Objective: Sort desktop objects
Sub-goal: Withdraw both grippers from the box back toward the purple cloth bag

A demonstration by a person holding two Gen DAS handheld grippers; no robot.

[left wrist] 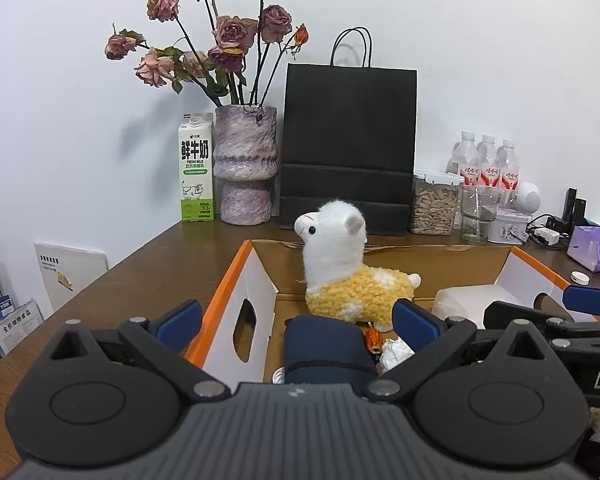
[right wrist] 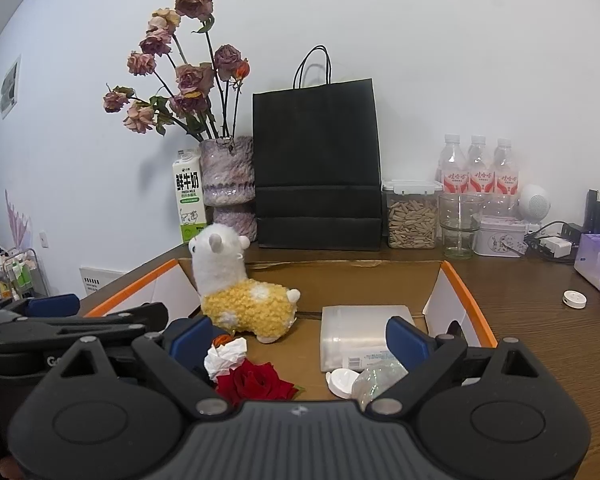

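An open cardboard box with orange edges sits on the wooden desk. Inside it are a white-and-yellow plush alpaca, a white wrapped packet, crumpled white paper, a red rose, a white cap and clear plastic. My left gripper is open over the box. A dark navy roll lies between its fingers, and the pads stand clear of it. My right gripper is open above the rose and paper, holding nothing.
Along the back wall stand a milk carton, a vase of dried roses, a black paper bag, a seed jar, a glass, water bottles and a tin. A purple pack and a round white lid lie at the right.
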